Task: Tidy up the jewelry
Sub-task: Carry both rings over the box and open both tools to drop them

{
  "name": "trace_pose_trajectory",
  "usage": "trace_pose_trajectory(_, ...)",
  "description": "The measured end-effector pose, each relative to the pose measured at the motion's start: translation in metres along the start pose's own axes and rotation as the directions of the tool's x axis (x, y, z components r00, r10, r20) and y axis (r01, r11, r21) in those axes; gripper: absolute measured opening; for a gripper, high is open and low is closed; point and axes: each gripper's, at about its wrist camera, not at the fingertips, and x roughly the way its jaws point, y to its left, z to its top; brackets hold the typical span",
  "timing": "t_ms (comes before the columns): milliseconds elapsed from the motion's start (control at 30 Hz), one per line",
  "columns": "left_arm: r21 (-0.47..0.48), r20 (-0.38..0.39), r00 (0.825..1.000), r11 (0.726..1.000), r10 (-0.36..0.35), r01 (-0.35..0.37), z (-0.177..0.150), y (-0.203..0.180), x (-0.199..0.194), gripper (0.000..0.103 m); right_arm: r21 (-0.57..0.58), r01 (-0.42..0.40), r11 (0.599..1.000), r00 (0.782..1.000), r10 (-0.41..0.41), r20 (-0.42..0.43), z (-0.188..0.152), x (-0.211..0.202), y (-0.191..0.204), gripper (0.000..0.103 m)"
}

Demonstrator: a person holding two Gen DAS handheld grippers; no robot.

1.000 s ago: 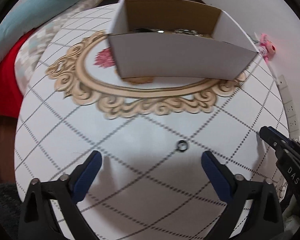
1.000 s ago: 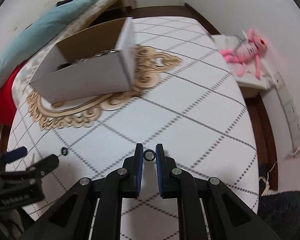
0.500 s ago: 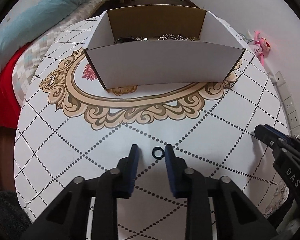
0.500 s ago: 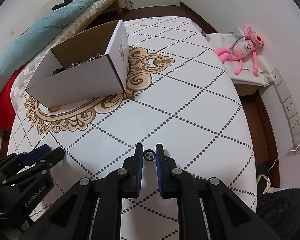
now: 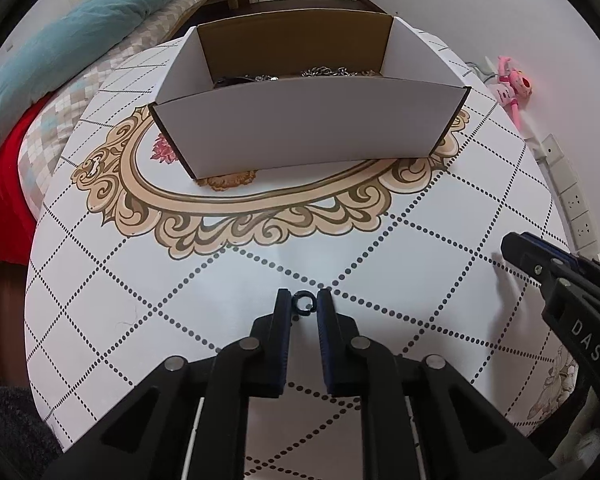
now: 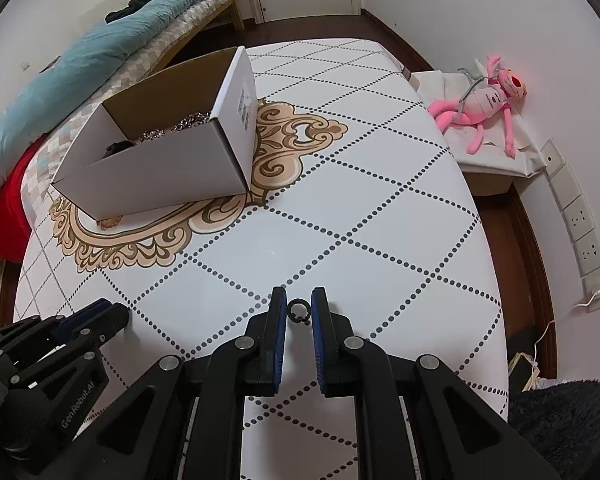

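Note:
My left gripper [image 5: 304, 305] is shut on a small dark ring [image 5: 303, 303], held above the patterned table [image 5: 140, 280]. My right gripper [image 6: 299, 312] is shut on another small dark ring [image 6: 299, 311], also above the table. An open white cardboard box [image 5: 308, 136] stands ahead at the table's middle, with silver chains [image 5: 332, 72] and dark jewelry inside; it also shows in the right wrist view [image 6: 160, 164]. The right gripper shows at the right edge of the left wrist view [image 5: 560, 280]; the left gripper shows at lower left of the right wrist view [image 6: 60, 344].
A bed with a teal blanket [image 6: 100, 52] and red cover lies left of the table. A pink plush toy [image 6: 484, 108] lies on a white stand at the right, by wall sockets [image 6: 580, 220]. A dark fuzzy stool [image 6: 560, 420] is at lower right.
My left gripper closed on the ring that lay on the table and lifted it. My right gripper kept its ring and rose a little; the box looks farther off.

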Motion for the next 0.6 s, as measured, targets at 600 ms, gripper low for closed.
trace_pose_trajectory(600,-0.043,0.126,0.989,0.995,-0.08,0.086,0.083,0.031,-0.069,0.01,-0.019,-0.188,0.982,0.978,0.189,0.094,0.07,-0.041,0.026,0.013)
